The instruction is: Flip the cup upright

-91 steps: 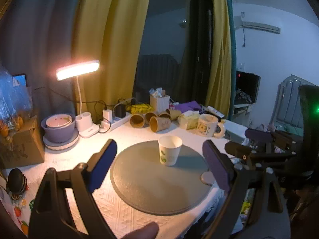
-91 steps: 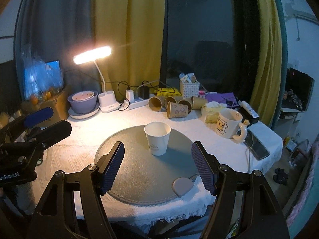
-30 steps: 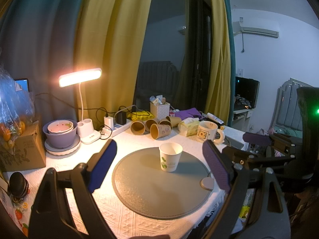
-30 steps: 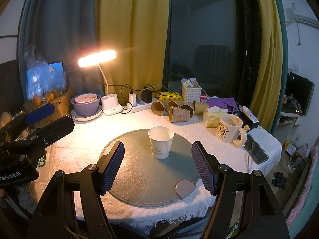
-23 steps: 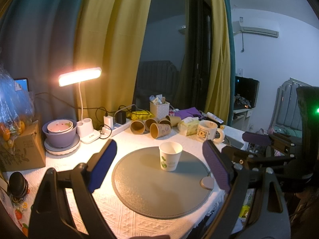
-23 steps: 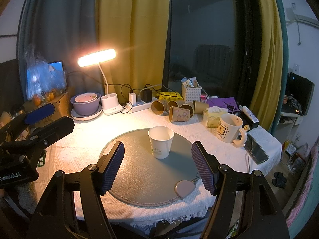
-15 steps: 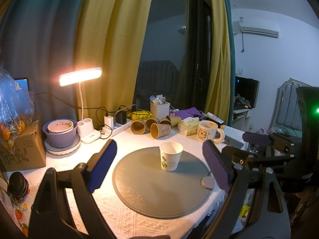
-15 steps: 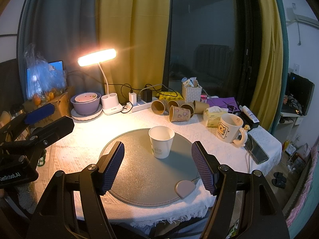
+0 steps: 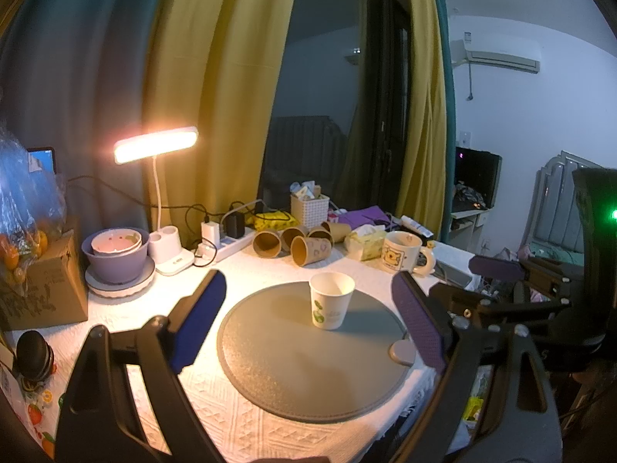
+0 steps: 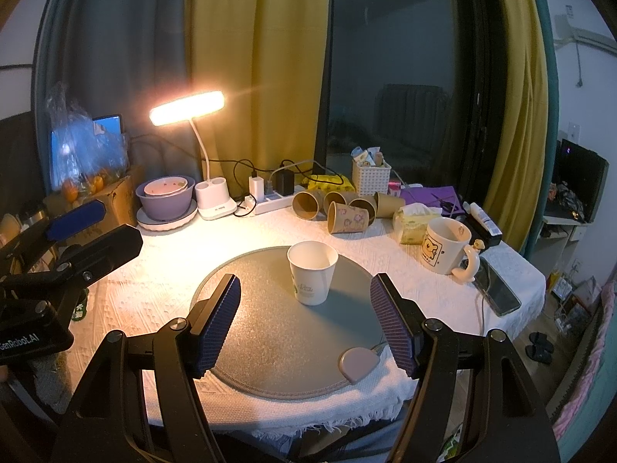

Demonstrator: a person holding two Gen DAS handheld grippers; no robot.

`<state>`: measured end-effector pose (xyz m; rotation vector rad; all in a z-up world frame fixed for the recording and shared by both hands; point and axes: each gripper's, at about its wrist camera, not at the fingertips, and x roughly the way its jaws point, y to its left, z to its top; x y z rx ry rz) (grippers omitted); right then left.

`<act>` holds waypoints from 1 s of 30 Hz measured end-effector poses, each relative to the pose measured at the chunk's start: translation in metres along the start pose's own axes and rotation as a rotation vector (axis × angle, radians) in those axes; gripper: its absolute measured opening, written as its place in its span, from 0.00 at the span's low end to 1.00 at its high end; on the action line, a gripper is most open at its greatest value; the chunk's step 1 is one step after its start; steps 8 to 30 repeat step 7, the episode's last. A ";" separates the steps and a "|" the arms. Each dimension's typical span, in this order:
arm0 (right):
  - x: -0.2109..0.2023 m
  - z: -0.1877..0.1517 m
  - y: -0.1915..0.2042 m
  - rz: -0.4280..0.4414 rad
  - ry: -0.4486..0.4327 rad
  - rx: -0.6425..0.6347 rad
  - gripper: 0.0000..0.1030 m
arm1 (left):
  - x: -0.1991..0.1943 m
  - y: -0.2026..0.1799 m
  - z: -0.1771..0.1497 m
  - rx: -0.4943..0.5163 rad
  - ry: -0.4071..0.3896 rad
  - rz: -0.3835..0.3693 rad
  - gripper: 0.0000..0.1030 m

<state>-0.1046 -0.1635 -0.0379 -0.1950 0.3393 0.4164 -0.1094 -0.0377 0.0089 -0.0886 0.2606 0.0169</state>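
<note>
A white paper cup with a green print stands upright, mouth up, on a round grey mat; it also shows in the right wrist view on the same mat. My left gripper is open and empty, held back from the cup over the table's near edge. My right gripper is open and empty, also short of the cup. The left gripper's side shows at the left of the right wrist view.
Several brown paper cups lie on their sides at the back. A cartoon mug, tissue pack, phone, lit desk lamp, purple bowl, power strip and a pink pebble-like thing surround the mat.
Both grippers have drawn back slightly from the cup over three seconds; in the last second almost nothing moves. The cup stays upright in place.
</note>
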 end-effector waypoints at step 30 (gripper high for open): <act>0.002 -0.005 0.001 0.002 0.006 -0.005 0.71 | 0.001 0.000 -0.008 0.014 0.004 -0.018 0.86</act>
